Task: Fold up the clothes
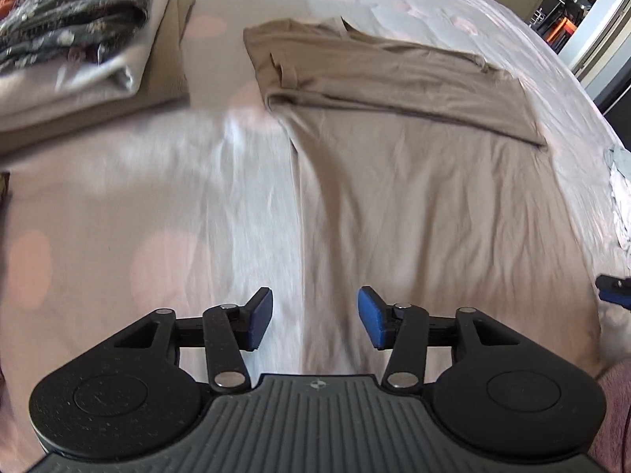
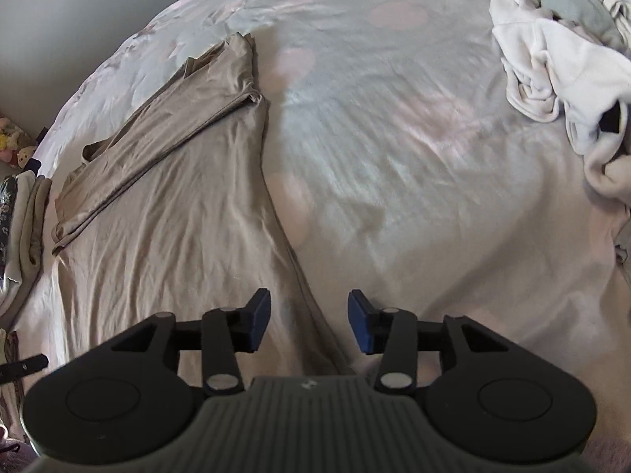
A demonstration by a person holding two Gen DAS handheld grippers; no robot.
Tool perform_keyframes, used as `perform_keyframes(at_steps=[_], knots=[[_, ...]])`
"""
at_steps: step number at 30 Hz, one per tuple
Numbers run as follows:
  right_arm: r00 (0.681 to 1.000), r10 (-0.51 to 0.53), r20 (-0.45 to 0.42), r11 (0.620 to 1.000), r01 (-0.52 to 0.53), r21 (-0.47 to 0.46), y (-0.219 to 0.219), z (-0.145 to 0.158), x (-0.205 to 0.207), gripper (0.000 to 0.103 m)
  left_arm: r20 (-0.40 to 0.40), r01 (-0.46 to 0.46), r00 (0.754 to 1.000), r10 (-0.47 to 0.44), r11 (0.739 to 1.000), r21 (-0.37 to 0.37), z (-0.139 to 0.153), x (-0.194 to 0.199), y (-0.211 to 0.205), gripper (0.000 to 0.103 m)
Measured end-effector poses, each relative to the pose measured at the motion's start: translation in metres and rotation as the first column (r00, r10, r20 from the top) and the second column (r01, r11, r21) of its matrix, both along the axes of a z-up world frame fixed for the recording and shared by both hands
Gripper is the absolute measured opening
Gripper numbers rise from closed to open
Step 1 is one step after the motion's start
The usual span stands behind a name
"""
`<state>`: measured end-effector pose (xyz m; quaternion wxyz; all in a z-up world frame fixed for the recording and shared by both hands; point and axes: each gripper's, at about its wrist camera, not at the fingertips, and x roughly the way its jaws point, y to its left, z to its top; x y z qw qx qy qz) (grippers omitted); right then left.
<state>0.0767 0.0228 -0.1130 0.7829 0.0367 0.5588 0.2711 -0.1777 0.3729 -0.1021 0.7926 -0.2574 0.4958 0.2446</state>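
Note:
A tan long-sleeved garment (image 1: 414,181) lies flat on the bed, its sleeves folded across the far end. It also shows in the right wrist view (image 2: 169,213). My left gripper (image 1: 314,321) is open and empty, hovering over the garment's near left edge. My right gripper (image 2: 309,323) is open and empty, hovering over the garment's near right edge. A blue tip of the right gripper (image 1: 613,289) shows at the right edge of the left wrist view.
A stack of folded clothes (image 1: 79,47) with a dark floral piece on top sits at the far left. A heap of unfolded pale clothes (image 2: 564,67) lies at the right. The bedsheet (image 2: 414,165) is pale with pink dots. A doorway (image 1: 572,4) opens far right.

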Motion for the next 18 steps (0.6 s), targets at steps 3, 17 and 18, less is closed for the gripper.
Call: perform_keyframes(at_steps=[3,17,18], knots=[[1.000,0.004,-0.013,1.000,-0.004,-0.018,0.001,-0.001,-0.001,0.051,-0.026,-0.017,1.000,0.016,0.999,-0.049,-0.004,-0.011,-0.005,0.046],[0.990,0.133,-0.048,0.977,-0.139,-0.163,0.018,-0.009,-0.013,0.007,-0.279,0.123,0.950,-0.137,0.990,-0.067,-0.040,0.005,-0.036,0.029],[0.990,0.134,-0.037,0.979,-0.138,-0.151,0.017,-0.007,-0.014,0.007,-0.266,0.124,0.954,-0.138,0.990,-0.068,-0.039,0.004,-0.036,0.019]])
